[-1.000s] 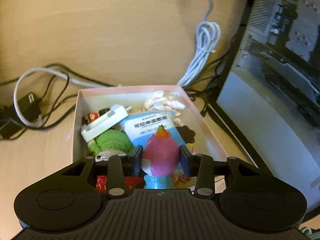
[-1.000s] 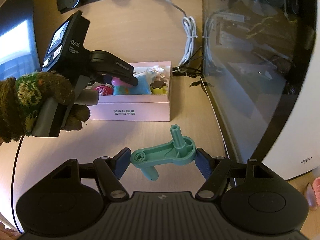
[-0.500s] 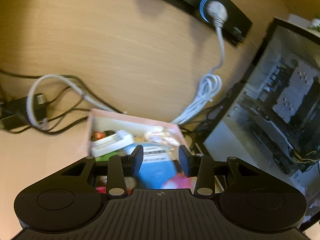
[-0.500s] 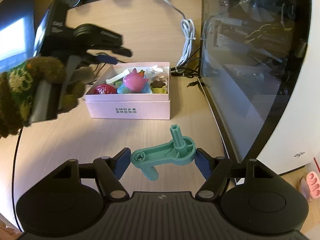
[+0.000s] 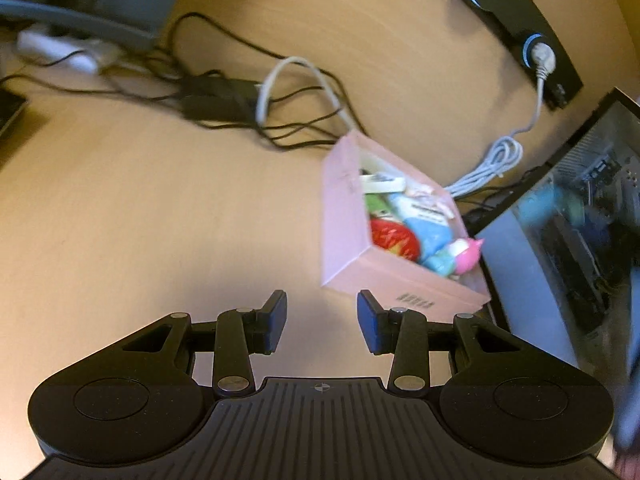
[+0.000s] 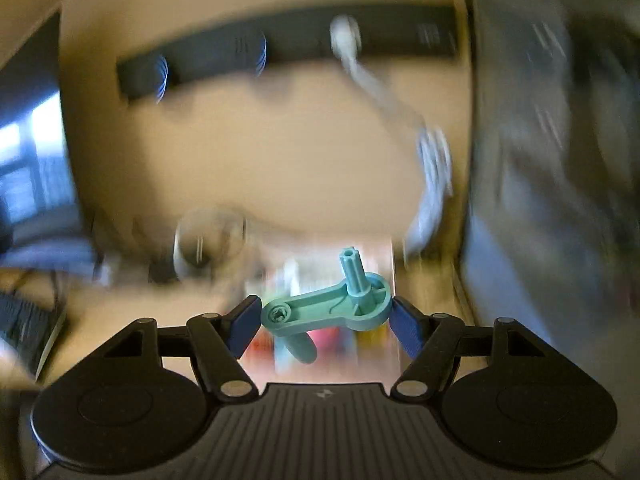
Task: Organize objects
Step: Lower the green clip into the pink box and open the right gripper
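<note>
Above pink box [image 6: 320, 344], right hand-held gripper [image 6: 325, 318]

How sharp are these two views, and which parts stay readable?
Right wrist view: heavy motion smear everywhere, only the right tongs and their green plastic crank stay crisp. Left wrist view: milder blur, pink box and cables readable; both show fisheye bending.

Left wrist view: looks obliquely down across the desk [image 5: 120, 208], pink box [image 5: 344, 216] near, to the right. Right wrist view: blurred, faces the power strip [image 6: 280, 48] closely; both share that strip and the box.
</note>
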`<state>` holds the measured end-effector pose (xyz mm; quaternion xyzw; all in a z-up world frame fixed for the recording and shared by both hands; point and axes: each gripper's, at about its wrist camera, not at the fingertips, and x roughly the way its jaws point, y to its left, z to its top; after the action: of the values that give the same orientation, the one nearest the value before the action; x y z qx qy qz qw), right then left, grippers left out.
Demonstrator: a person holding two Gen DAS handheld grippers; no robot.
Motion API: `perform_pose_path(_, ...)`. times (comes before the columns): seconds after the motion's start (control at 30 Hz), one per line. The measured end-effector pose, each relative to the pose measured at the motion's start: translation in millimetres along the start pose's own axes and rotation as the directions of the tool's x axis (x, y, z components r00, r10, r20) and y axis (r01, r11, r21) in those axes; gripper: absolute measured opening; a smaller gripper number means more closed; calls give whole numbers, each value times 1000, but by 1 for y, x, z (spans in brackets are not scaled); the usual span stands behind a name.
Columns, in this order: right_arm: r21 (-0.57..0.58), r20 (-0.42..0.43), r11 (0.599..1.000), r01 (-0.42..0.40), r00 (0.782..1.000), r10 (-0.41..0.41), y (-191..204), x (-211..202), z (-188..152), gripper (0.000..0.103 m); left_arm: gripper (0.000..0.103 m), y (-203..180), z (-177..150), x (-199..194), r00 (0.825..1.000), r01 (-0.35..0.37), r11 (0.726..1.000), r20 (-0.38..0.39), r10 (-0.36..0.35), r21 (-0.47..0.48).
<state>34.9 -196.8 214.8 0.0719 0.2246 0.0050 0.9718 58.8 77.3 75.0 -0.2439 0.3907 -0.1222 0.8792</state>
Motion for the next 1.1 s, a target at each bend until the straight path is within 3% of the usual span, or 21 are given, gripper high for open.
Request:
perform_pose_path(0.07,18,5,1000,-11,1000,11,-2,24,18,83,42,9,-2,-8,1000,-15,1000,6,15,-18)
perform_pose_path(0.23,-10,-89,998,68,994,-69,-9,48,-1,84,42,34,-9,-25,999,-45,996,25,47,-74)
perform_pose_path(0.4,-43,-247,993,108,962,-115,-19,67,-49,68,42,47,-18,-25,997,-72,992,-14,71,-105)
perform_pose_path(0.6,-60,-260,982,177,948,-186,-31,82,-59,68,42,53,-27,-23,995,-95,989,-48,90,-117)
perform_pose_path(0.77,-119,-279,971,208,932,-234,-36,94,-68,68,42,40,-25,-13,995,-75,995,-71,70,-70)
perform_pose_path(0.93,-59,-253,985,162,952,-172,-46,61,-63,68,42,7,-6,-2,998,-3,1000,-61,5,24)
perform_pose_path(1.1,-188,-206,972,141,962,-179,-38,30,-77,71,42,-25,30,24,999,44,990,-28,-40,135)
